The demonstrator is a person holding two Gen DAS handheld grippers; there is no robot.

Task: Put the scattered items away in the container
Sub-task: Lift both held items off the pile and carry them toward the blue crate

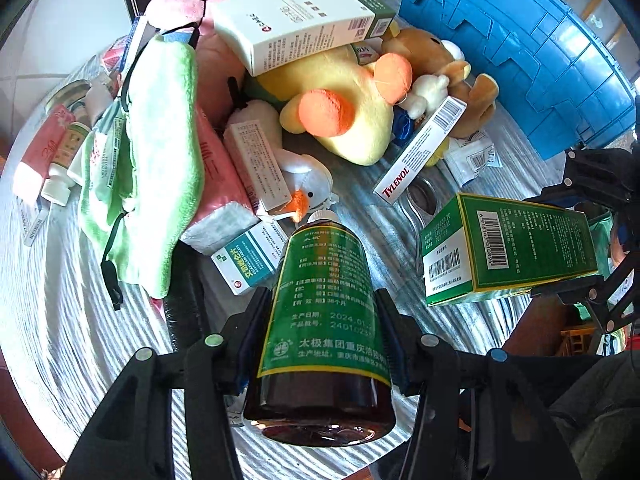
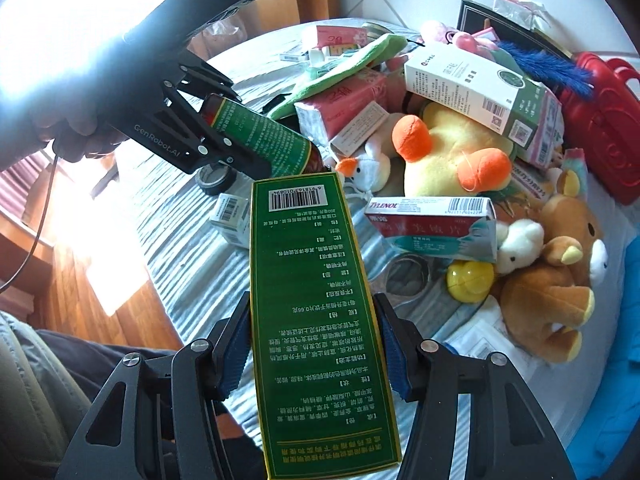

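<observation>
My left gripper [image 1: 324,344] pointed at the toy pile, its fingers squeezing a brown bottle [image 1: 324,320] lifted over the tabletop [image 1: 60,320]. My right gripper [image 2: 316,344] held a green box [image 2: 316,300] between its pads, above the near edge.

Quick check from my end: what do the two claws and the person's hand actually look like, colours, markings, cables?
Both claws are matte black with angular linkage arms and round silver screw heads. The left claw and right claw have ribbed blue pads inside the fingers. Seen from the right wrist, the left claw's body reads "GenRobot.AI" in grey, a thin black cable trails below it, and a bare hand grips it.
</observation>
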